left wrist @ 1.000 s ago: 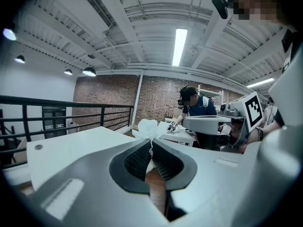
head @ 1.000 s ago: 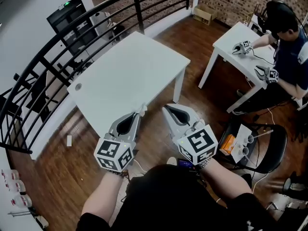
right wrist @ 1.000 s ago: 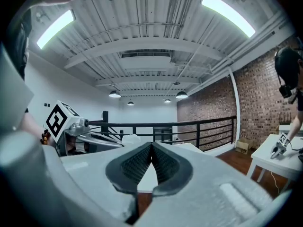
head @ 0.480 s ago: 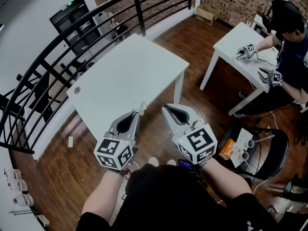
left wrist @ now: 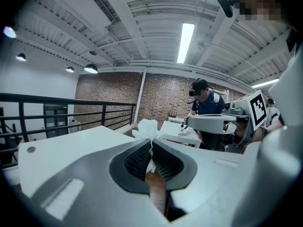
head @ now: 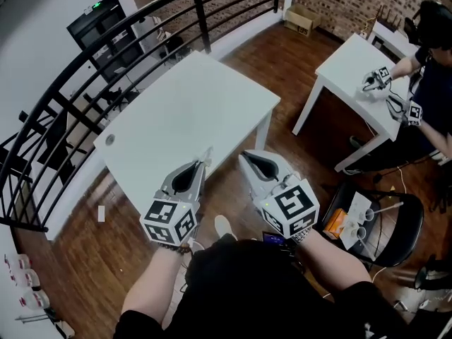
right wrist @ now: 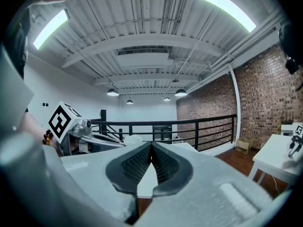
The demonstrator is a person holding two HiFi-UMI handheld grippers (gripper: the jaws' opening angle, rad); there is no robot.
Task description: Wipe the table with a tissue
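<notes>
A small crumpled white tissue (head: 207, 157) sticks out of the tips of my left gripper (head: 204, 159), which is shut on it; in the left gripper view the tissue (left wrist: 146, 126) rises just past the closed jaws. My right gripper (head: 244, 157) is beside it, shut with nothing between its jaws (right wrist: 151, 146). Both grippers hang over the wooden floor, just short of the near edge of the bare white table (head: 191, 101). The right gripper view also shows the left gripper (right wrist: 93, 138) and the tissue (right wrist: 133, 138) off to its left.
A black railing (head: 85, 83) curves behind the table. At the right, another person (head: 431, 62) works with grippers at a second white table (head: 349, 66). A black chair (head: 385, 221) with small items stands at my right. A cardboard box (head: 300, 18) lies by the brick wall.
The view has shifted as I step toward the table; a shoe now shows below the grippers. Both grippers keep their pose and the tissue stays clamped.
</notes>
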